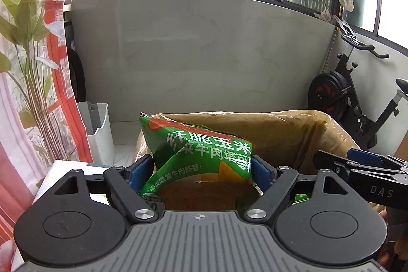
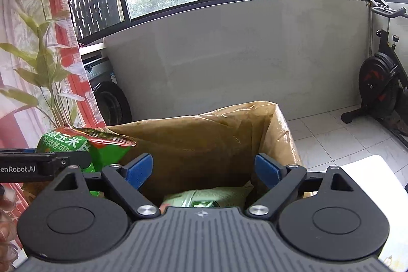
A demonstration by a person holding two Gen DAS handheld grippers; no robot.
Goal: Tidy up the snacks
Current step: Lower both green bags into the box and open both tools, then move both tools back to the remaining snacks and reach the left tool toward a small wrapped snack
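Note:
My left gripper [image 1: 202, 170] is shut on a green corn-chip bag [image 1: 201, 152] with white Chinese print and holds it upright at the near left rim of a brown paper bag [image 1: 293, 137]. The chip bag also shows in the right wrist view [image 2: 84, 144], at the left. My right gripper [image 2: 202, 170] is open and empty, pointing into the open brown paper bag [image 2: 204, 139]. A pale green snack packet [image 2: 206, 196] lies inside the bag, low between my right fingers. The right gripper [image 1: 357, 165] shows at the right of the left wrist view.
A red and white leaf-print curtain [image 1: 30, 68] hangs at the left. A white bin [image 1: 98, 129] stands on the tiled floor by it. An exercise bike [image 2: 382, 83] stands at the right. A washing machine [image 2: 109, 96] sits behind the curtain. A white surface edge [image 2: 369, 170] lies at the right.

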